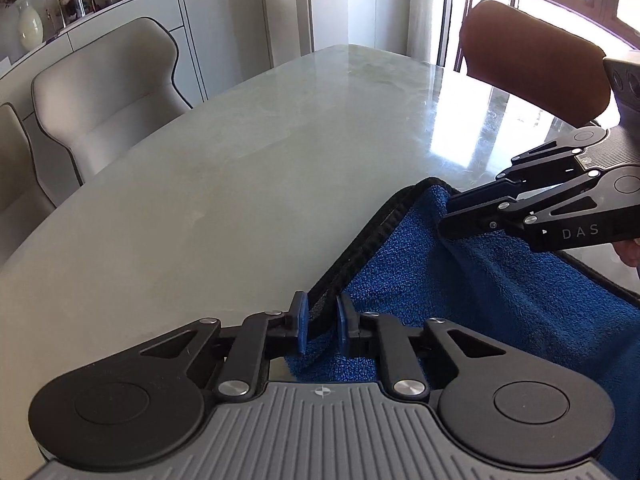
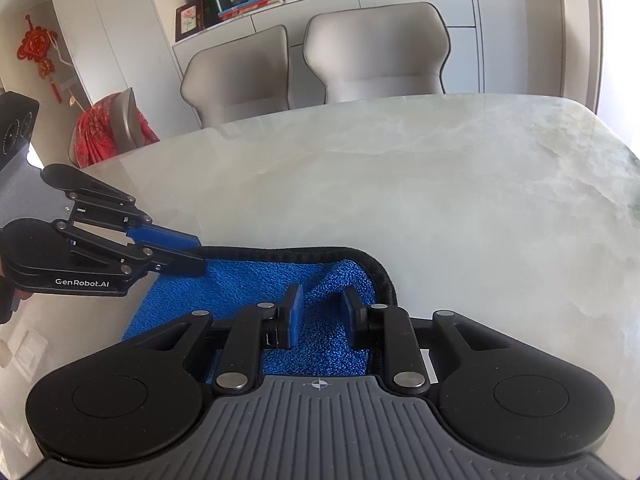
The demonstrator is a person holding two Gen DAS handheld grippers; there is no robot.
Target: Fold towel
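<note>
A blue terry towel (image 1: 500, 288) with a black hem lies on a pale marble table (image 1: 240, 184). My left gripper (image 1: 320, 326) has its blue pads on either side of the towel's black hem edge, narrowly apart, holding the edge. My right gripper (image 1: 446, 220) reaches in from the right and pinches the towel near its far corner. In the right wrist view the towel (image 2: 224, 292) lies under my right gripper (image 2: 320, 312), whose fingers stand apart over the blue cloth. The left gripper (image 2: 198, 256) grips the hem at the left.
Beige upholstered chairs (image 1: 108, 96) stand along the table's far side, also seen in the right wrist view (image 2: 376, 56). A brown chair back (image 1: 536, 64) is at the table's right end. A white sideboard (image 2: 360, 0) with ornaments lines the wall.
</note>
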